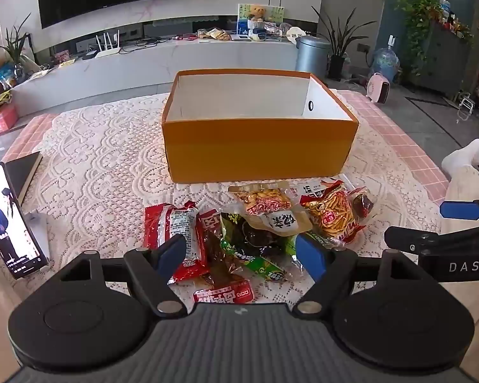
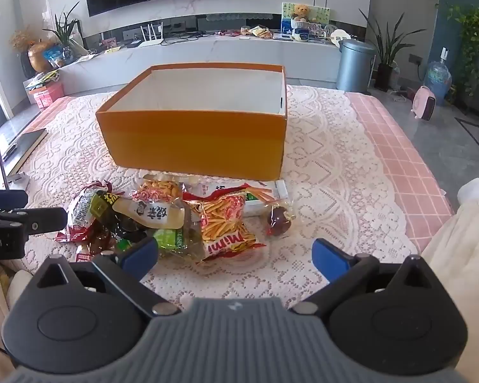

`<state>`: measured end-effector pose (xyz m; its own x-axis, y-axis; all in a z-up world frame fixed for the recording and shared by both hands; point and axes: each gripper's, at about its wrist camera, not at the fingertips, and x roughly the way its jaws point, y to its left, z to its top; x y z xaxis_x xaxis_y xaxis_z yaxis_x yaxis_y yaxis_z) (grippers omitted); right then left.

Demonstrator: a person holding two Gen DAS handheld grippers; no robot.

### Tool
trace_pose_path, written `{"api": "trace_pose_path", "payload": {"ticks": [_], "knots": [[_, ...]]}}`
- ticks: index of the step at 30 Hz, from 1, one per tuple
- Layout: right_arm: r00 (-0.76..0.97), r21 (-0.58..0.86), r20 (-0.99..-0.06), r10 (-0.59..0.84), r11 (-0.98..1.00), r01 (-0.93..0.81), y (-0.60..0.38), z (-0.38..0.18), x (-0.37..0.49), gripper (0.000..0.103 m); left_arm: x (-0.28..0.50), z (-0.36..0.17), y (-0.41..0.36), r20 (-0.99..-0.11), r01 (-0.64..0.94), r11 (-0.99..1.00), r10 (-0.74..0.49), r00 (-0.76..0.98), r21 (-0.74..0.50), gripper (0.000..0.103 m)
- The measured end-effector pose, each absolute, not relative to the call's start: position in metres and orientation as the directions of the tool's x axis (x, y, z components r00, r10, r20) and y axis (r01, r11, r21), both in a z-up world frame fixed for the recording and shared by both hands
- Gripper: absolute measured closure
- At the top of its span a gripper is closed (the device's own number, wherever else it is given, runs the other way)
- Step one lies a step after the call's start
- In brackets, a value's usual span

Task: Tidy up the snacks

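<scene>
On the lace cloth (image 1: 105, 166), just in front of the orange box (image 1: 258, 150), lies a heap of snack packets (image 1: 255, 226), overlapping one another. Box open-topped, white inside, nothing visible in it from either view. Heap contents, as far as legible: red packet (image 1: 172, 233) at left, green packet (image 1: 258, 255) in the middle, beige packet (image 2: 153, 214) on top, "Mimi" stick-snack bag (image 2: 226, 223) at right, small dark-red wrapped sweet (image 2: 279, 218) just beside it, apart from the heap. Left gripper (image 1: 242, 255) hangs over the near edge of the heap, fingers spread wide, nothing clamped; red and green packets show between them. Right gripper (image 2: 234, 257) likewise spread wide and unloaded, over bare cloth just short of the Mimi bag. Phone (image 1: 9, 220) propped at far left, screen lit.
</scene>
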<state>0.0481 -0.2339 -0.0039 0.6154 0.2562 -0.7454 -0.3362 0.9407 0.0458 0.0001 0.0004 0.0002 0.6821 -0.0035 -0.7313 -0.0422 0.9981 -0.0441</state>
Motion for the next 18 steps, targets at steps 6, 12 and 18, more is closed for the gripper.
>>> {"api": "trace_pose_path", "payload": {"ticks": [6,12,18], "knots": [[0.616,0.04,-0.745,0.254,0.94,-0.339,-0.233,-0.005,0.049,0.004,0.001,0.002,0.0,-0.73,-0.046,0.998,0.009,0.683,-0.031,0.012],[0.609,0.044,-0.751,0.253,0.941,-0.337,-0.234,-0.006,0.05,0.004,-0.002,0.004,0.001,-0.726,-0.051,0.998,0.007,0.688,-0.039,0.012],[0.609,0.037,-0.753,0.249,0.94,-0.338,-0.231,-0.011,0.04,0.004,-0.004,0.004,0.001,-0.725,-0.05,0.998,0.005,0.689,-0.041,0.012]]}}
